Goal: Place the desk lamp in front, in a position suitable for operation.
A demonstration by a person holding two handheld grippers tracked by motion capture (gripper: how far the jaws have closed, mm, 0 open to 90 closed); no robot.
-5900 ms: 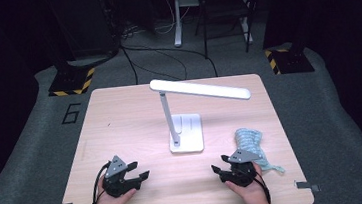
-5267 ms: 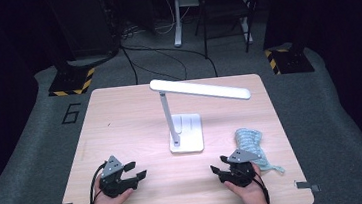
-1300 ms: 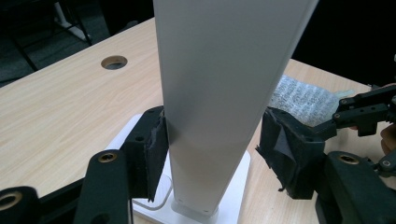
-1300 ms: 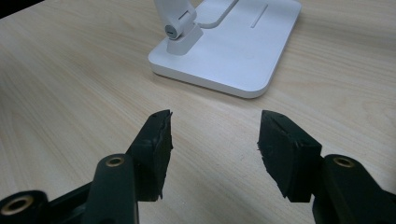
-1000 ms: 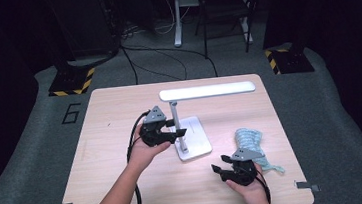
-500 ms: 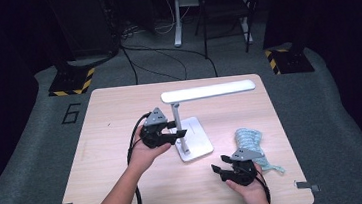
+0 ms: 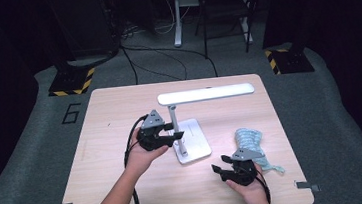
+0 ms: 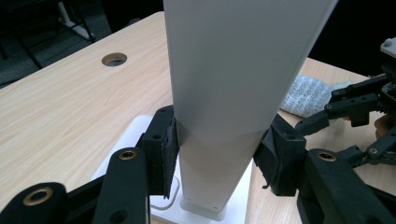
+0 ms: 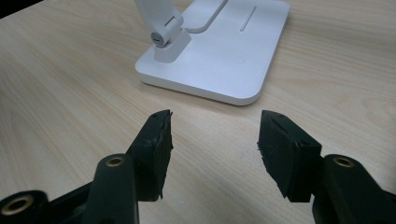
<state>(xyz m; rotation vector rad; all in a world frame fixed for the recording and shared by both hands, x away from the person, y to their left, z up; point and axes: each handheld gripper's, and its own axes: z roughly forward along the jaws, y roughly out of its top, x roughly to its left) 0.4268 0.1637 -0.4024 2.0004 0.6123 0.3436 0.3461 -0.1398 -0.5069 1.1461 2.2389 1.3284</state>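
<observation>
Two matte-black claw pads (image 8: 164, 149) clamp smooth white lamp post (image 8: 224, 93).

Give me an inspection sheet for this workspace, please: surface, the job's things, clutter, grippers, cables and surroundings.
Surface: light wooden table, with a round hole in the top.
Job's things: white desk lamp stands upright on its flat base, head level above.
Clutter: pale blue cloth lies crumpled by the right gripper.
Grippers: left gripper has just been closing its fingers onto the lamp's upright stem, pads on both sides. Right gripper is open, low over bare wood, nothing between its fingers.
Cables: black cable trails from the left gripper along the forearm.
Surroundings: dark room, grey floor mat marked 6, striped blocks, chair behind the table.
</observation>
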